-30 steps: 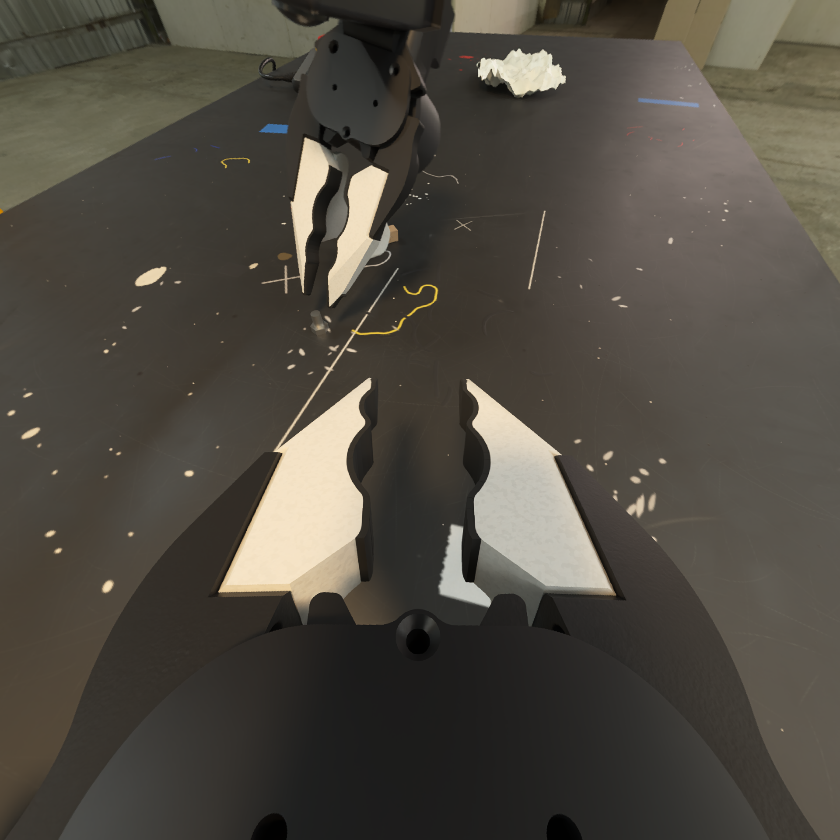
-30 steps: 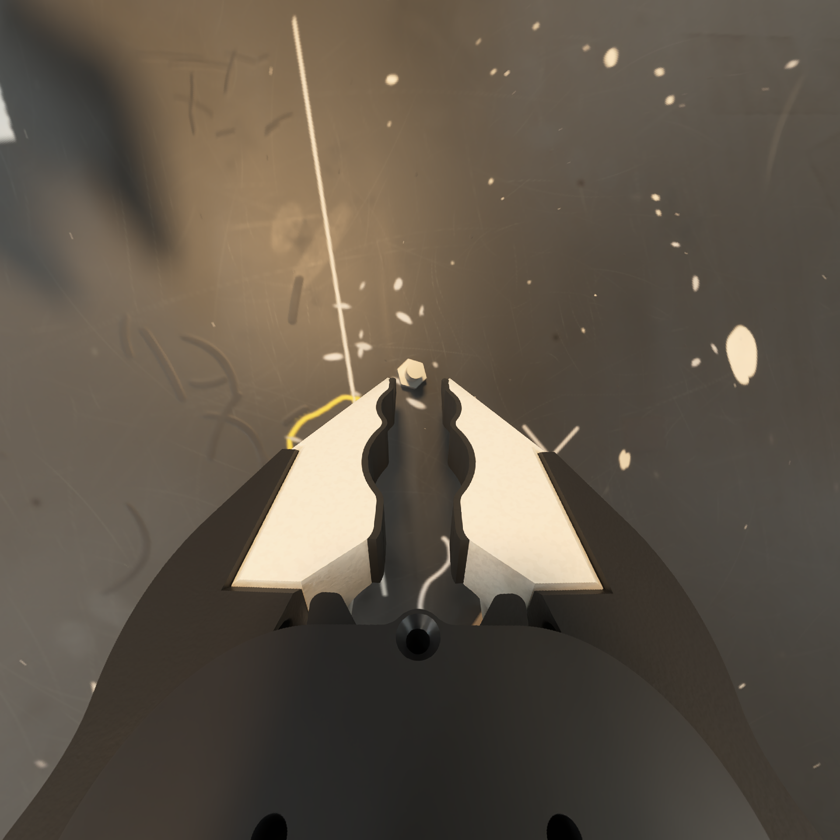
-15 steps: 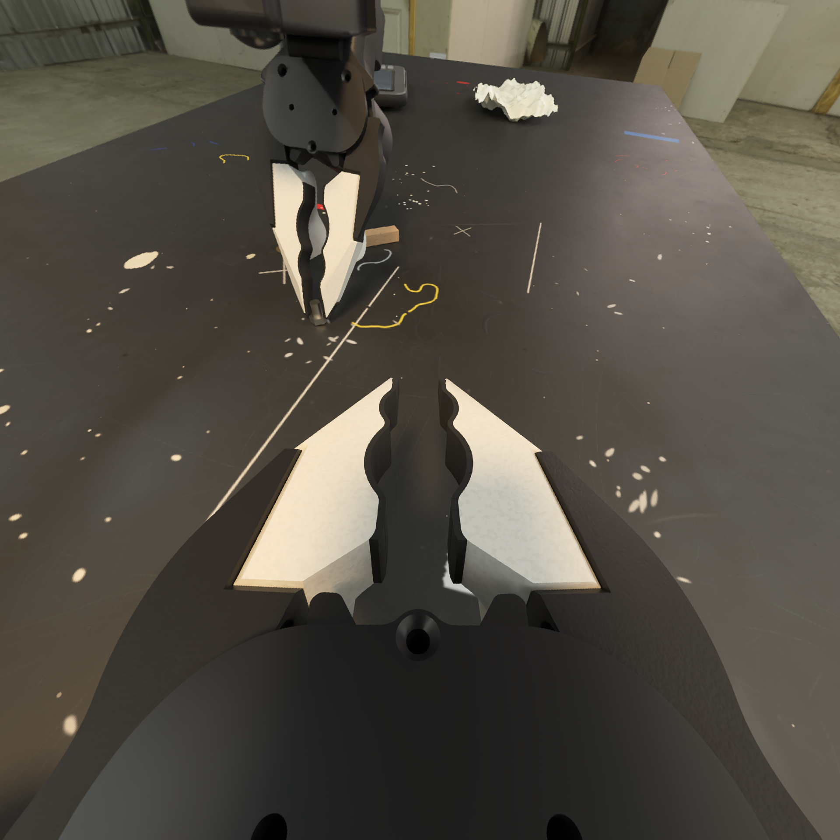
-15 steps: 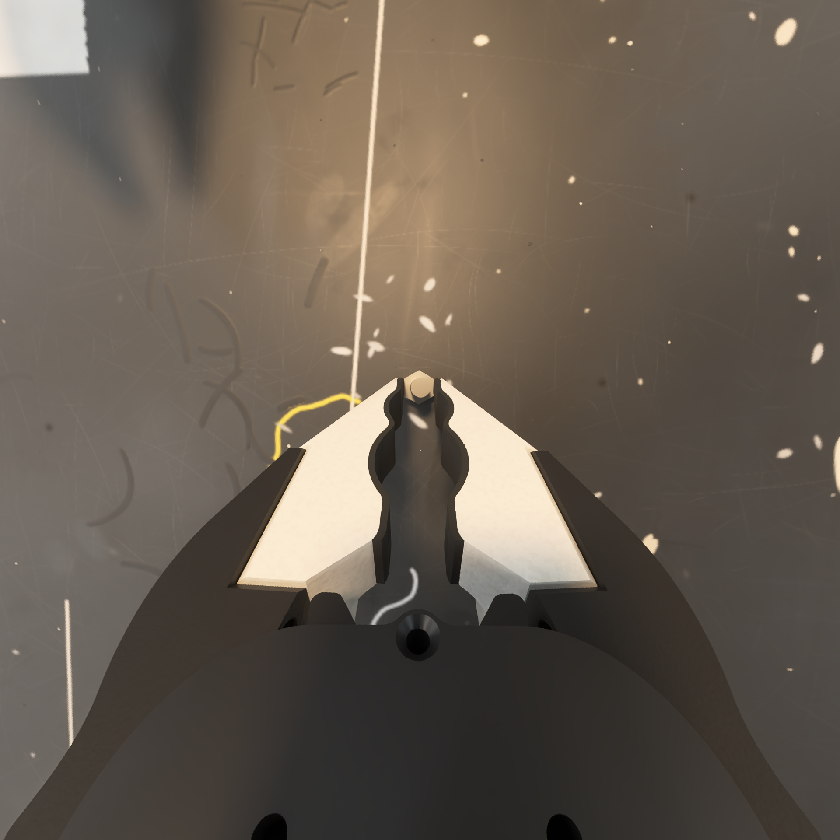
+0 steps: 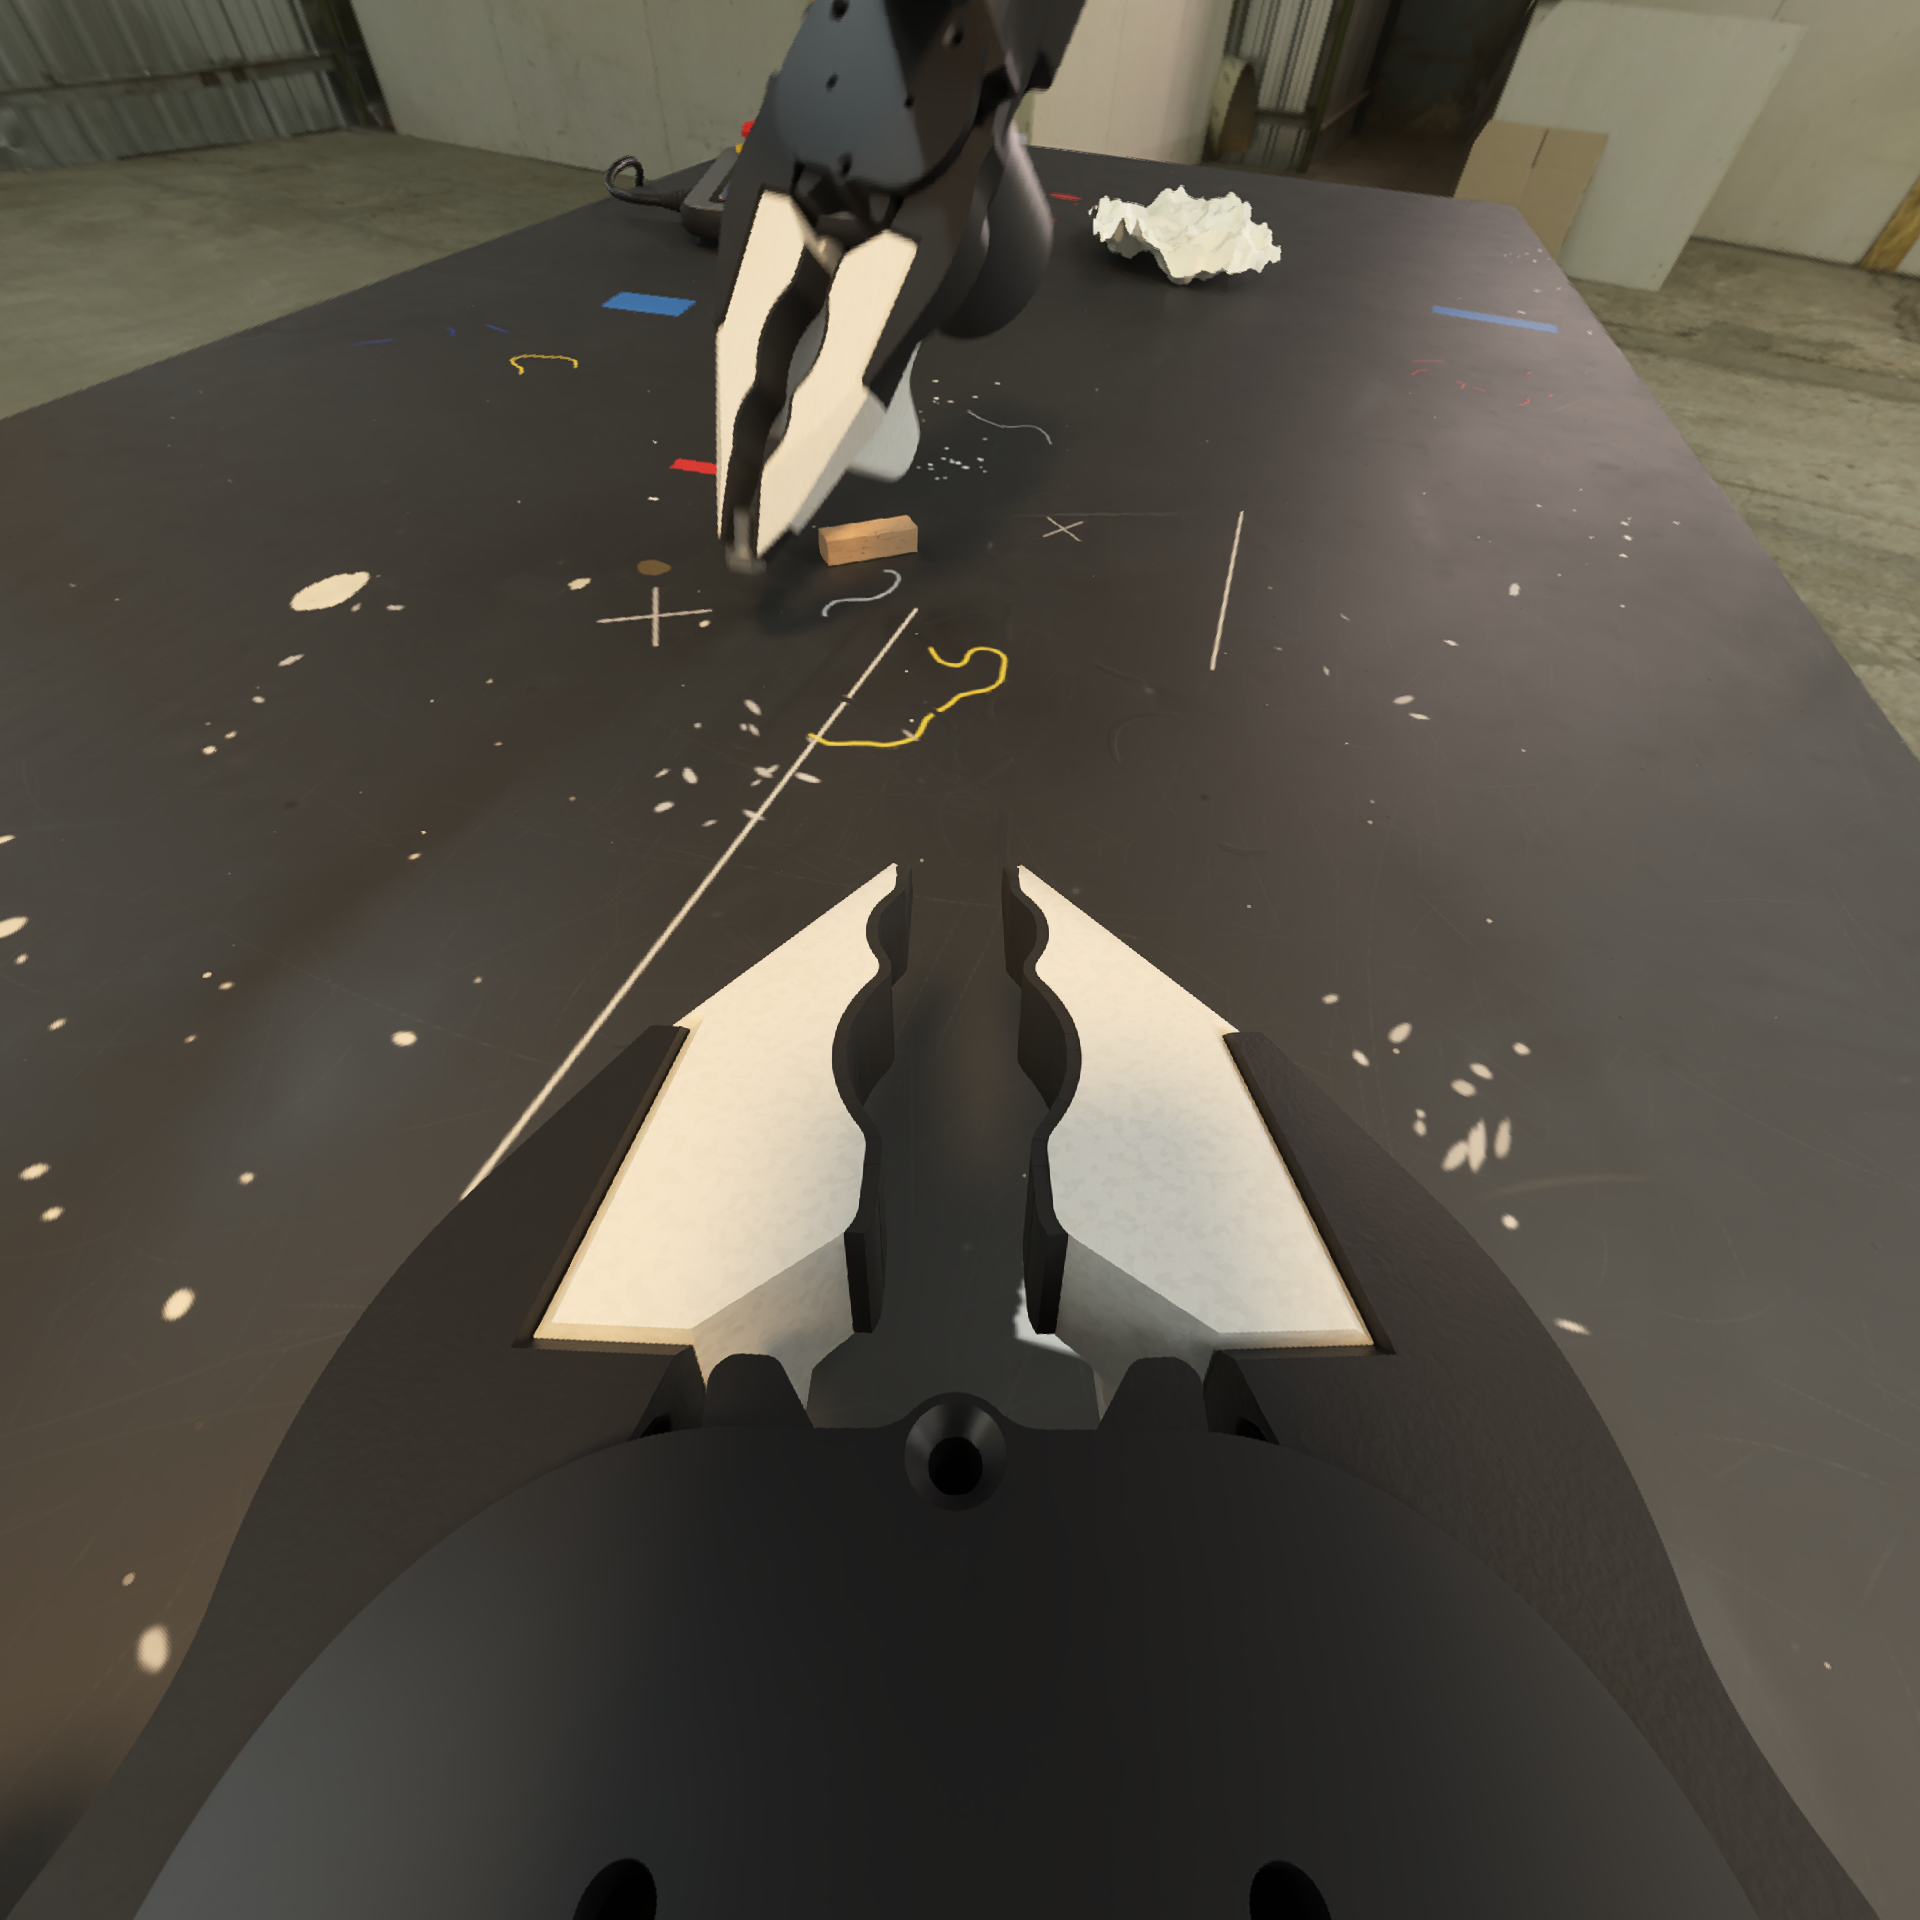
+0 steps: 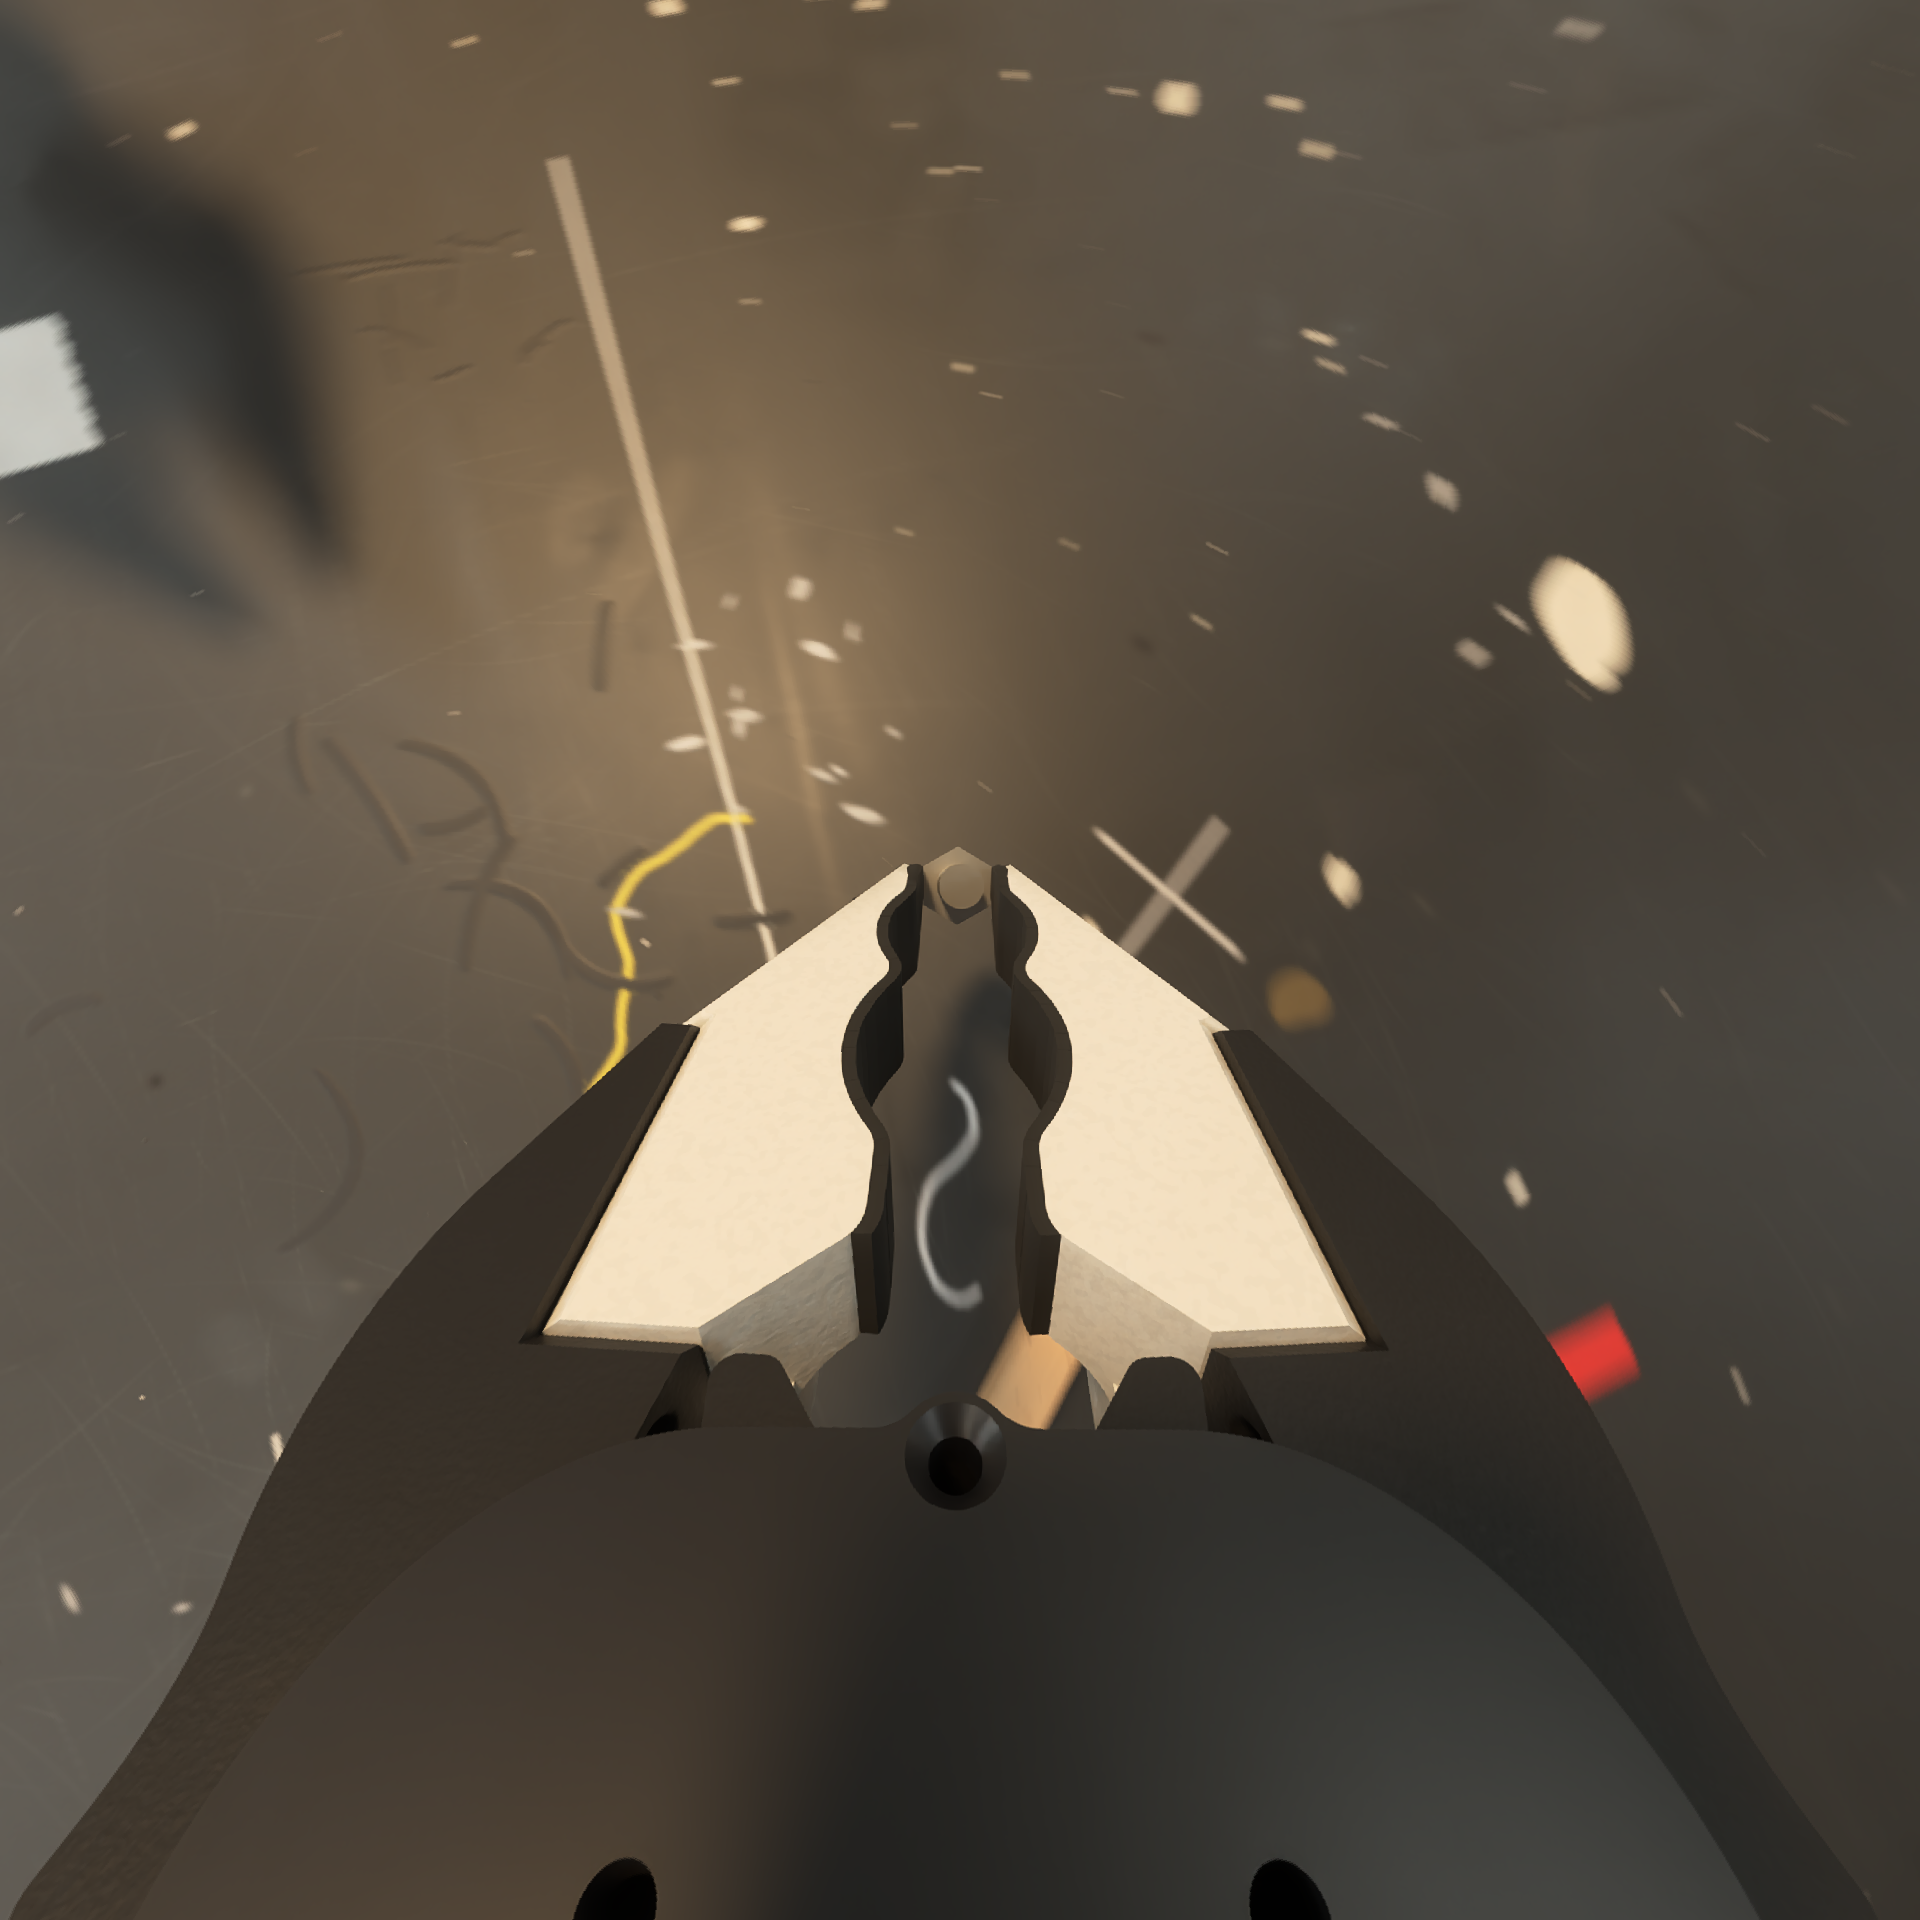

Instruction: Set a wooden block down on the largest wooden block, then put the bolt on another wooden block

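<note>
Right tongs (image 6: 957, 883) grip one bolt (image 6: 957, 891); one wooden block (image 5: 868, 540) nearby.

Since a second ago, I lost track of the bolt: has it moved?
Yes. The right gripper has carried the bolt off the table, from near the yellow squiggle toward the wooden block.
</note>
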Controlling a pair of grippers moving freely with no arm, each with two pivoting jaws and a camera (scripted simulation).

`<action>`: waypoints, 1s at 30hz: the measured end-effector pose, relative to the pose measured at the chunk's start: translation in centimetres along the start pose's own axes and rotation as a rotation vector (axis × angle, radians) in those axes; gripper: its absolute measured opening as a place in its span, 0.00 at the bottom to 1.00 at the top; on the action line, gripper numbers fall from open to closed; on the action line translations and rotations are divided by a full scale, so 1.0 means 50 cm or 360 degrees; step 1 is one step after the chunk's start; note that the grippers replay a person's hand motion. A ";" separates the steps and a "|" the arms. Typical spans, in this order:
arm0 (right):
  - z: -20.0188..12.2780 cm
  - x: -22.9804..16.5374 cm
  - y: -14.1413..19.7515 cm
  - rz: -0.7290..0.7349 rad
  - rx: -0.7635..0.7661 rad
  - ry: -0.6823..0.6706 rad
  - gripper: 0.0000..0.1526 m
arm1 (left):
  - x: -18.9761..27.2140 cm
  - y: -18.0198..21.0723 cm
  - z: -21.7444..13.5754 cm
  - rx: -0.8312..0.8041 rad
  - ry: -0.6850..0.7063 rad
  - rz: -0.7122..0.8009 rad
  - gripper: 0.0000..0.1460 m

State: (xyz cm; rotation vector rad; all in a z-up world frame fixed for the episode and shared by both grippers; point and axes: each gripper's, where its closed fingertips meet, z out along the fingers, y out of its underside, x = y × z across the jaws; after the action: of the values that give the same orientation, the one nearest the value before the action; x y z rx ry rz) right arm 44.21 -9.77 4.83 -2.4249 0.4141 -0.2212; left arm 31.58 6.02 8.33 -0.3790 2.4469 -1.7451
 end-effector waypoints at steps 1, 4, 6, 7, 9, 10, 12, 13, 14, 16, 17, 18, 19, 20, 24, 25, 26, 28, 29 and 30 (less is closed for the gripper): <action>-0.023 0.018 0.009 0.0077 0.0008 0.0088 0.08 | 0.000 0.001 0.001 0.0000 0.0002 -0.0002 0.12; -0.079 0.057 0.058 0.0307 -0.0035 0.0314 0.08 | 0.004 0.002 0.005 -0.0002 0.0019 -0.0009 0.12; -0.096 0.064 0.092 0.0444 -0.0075 0.0399 0.08 | 0.008 0.003 0.007 -0.0008 0.0028 -0.0002 0.12; -0.100 0.063 0.109 0.0492 -0.0106 0.0436 0.08 | 0.010 0.003 0.008 -0.0009 0.0032 -0.0001 0.12; -0.100 0.053 0.134 0.0553 -0.0156 0.0471 0.08 | 0.012 0.003 0.009 -0.0007 0.0035 0.0002 0.12; -0.096 0.047 0.143 0.0569 -0.0169 0.0467 0.08 | 0.013 0.002 0.009 -0.0006 0.0036 0.0003 0.12; -0.087 0.042 0.161 0.0587 -0.0217 0.0471 0.08 | 0.014 0.001 0.008 -0.0006 0.0036 0.0006 0.12; -0.084 0.042 0.169 0.0591 -0.0236 0.0478 0.08 | 0.014 0.001 0.008 -0.0006 0.0036 0.0009 0.12; -0.081 0.045 0.176 0.0605 -0.0248 0.0490 0.08 | 0.015 0.001 0.008 -0.0005 0.0036 0.0011 0.12; -0.078 0.048 0.182 0.0633 -0.0276 0.0488 0.08 | 0.017 0.001 0.007 -0.0008 0.0038 0.0012 0.12; -0.076 0.048 0.182 0.0644 -0.0267 0.0475 0.12 | 0.017 0.001 0.007 -0.0011 0.0036 0.0016 0.12; -0.077 0.048 0.180 0.0650 -0.0248 0.0467 0.18 | 0.017 0.002 0.006 -0.0015 0.0030 0.0021 0.12; -0.080 0.047 0.175 0.0643 -0.0239 0.0473 0.23 | 0.016 0.002 0.005 -0.0018 0.0024 0.0024 0.12; -0.085 0.046 0.167 0.0625 -0.0230 0.0490 0.24 | 0.015 0.003 0.004 -0.0020 0.0019 0.0024 0.12; -0.080 -0.008 0.086 0.0467 -0.0056 0.0356 0.25 | 0.012 0.008 0.003 -0.0027 0.0016 0.0010 0.12; -0.069 -0.025 0.070 0.0419 -0.0049 0.0319 0.25 | 0.012 0.009 0.003 -0.0026 0.0018 0.0007 0.12; -0.056 -0.040 0.059 0.0381 -0.0057 0.0287 0.26 | 0.013 0.010 0.004 -0.0025 0.0021 0.0006 0.12; -0.028 -0.068 0.043 0.0332 -0.0064 0.0226 0.26 | 0.015 0.011 0.005 -0.0027 0.0025 0.0014 0.12; -0.014 -0.083 0.036 0.0319 -0.0055 0.0180 0.25 | 0.016 0.012 0.004 -0.0029 0.0023 0.0020 0.12; -0.002 -0.094 0.033 0.0297 -0.0056 0.0150 0.25 | 0.015 0.011 0.003 -0.0028 0.0020 0.0023 0.12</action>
State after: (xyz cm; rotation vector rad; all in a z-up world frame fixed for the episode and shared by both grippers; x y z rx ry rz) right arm 39.41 -9.39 3.61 -2.3981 0.6877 -0.2489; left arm 30.81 5.84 7.79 -0.3525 2.4689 -1.7265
